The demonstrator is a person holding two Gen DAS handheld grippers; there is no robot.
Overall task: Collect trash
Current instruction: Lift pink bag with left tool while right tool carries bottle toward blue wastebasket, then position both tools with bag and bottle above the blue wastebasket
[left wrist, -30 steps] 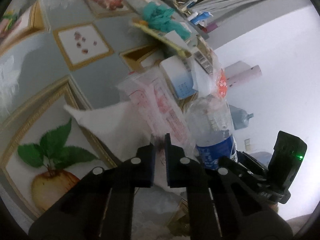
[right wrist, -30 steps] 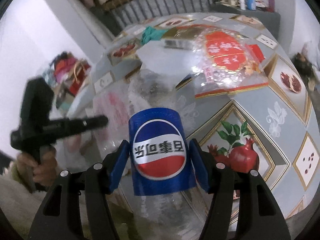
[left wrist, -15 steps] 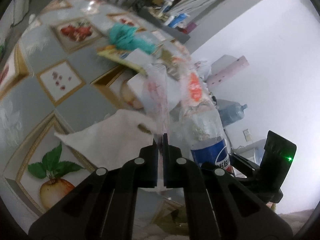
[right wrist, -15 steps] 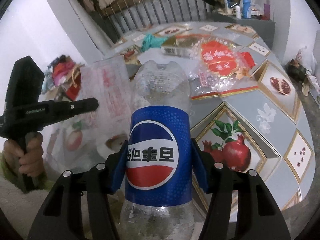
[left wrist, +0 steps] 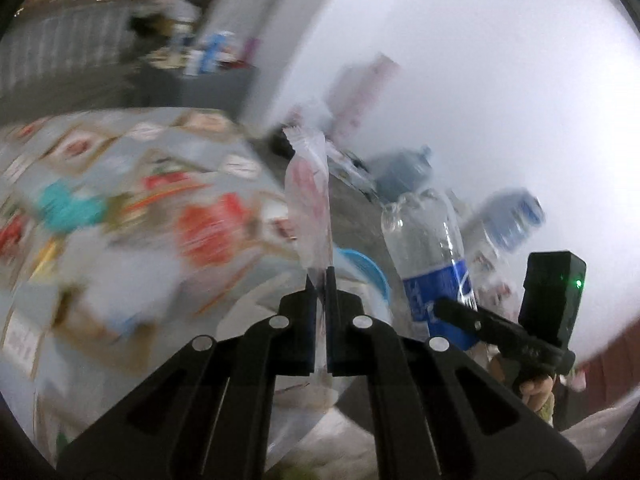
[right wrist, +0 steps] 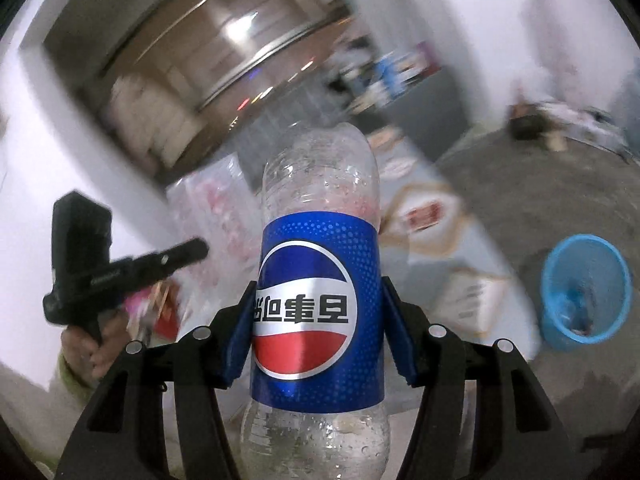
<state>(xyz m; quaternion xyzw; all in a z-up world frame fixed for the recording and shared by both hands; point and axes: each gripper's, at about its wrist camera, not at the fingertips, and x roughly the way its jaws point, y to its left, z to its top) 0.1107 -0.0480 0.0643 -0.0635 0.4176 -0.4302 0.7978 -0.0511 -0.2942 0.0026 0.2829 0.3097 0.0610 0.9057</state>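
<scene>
From the left wrist, the left gripper (left wrist: 320, 280) has its jaws pinched tight on a clear plastic wrapper (left wrist: 309, 196) that stands up out of the pads, held in the air with the blue bin (left wrist: 366, 268) just behind it and litter blurred across the patterned table (left wrist: 132, 208). Over to the right wrist: the right gripper (right wrist: 318, 312) is clamped around an empty cola bottle (right wrist: 318, 280), also airborne, the bin on the floor off to the right. Two pieces in hand, neither dropped yet, and plenty left on the table, I'd say.
</scene>
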